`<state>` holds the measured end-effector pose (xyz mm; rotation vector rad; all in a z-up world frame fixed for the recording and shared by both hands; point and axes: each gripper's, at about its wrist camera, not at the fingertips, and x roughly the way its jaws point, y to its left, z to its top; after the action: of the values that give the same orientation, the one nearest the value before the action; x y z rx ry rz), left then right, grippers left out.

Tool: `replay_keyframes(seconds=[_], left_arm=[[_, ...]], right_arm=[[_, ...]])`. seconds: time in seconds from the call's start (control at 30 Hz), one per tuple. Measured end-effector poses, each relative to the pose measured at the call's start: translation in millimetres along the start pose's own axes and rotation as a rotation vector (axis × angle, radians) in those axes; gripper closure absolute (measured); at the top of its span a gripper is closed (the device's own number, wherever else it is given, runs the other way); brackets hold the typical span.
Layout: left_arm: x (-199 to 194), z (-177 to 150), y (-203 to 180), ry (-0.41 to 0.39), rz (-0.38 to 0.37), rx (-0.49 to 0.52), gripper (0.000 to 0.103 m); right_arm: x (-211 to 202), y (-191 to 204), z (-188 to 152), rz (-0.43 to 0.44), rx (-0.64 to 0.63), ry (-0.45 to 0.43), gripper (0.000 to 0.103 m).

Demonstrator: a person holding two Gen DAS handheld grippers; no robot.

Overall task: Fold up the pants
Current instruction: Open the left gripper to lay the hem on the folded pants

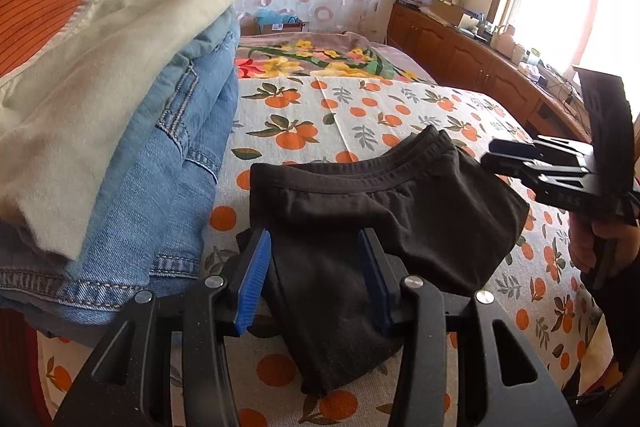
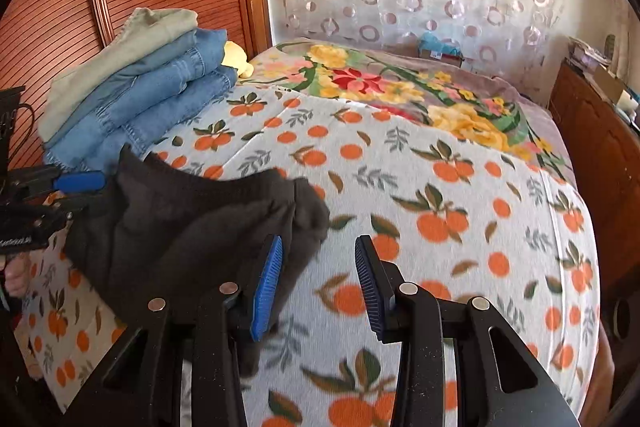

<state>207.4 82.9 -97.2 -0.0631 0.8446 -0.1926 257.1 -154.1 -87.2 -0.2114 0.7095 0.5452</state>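
Black pants [image 1: 384, 219] lie folded on the orange-print bedspread [image 1: 360, 107], near edge. Left gripper [image 1: 316, 275] straddles the fold, jaws wide, gripping nothing. Right gripper [image 2: 318, 287] is open and empty just right of the cloth.

Risk: a shallow pinch would catch only the top layer, and the fold would spill. The stacked jeans [image 1: 168, 147] sit close on the left, limiting any sweep that way.

Right gripper [image 2: 318, 283] gapes, seemingly empty, beside black pants [image 2: 192, 227].
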Motion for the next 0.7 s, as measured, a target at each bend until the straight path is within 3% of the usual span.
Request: replay_keyframes(seconds=[0.3,0.57,0.7], left_arm=[[-10,-13,-8,0.005,-0.006,0.015,0.056],[-6,-31,-7,0.044,0.003,0.011,0.056],[-6,-36,-5,0.051,0.008,0.005,0.056]], right_arm=[[-41,5,-29,0.064,0.023,0.009,0.064],[-45,16,-38,0.146,0.035,0.027,0.064],[-43,26,-37,0.172,0.017,0.022,0.080]])
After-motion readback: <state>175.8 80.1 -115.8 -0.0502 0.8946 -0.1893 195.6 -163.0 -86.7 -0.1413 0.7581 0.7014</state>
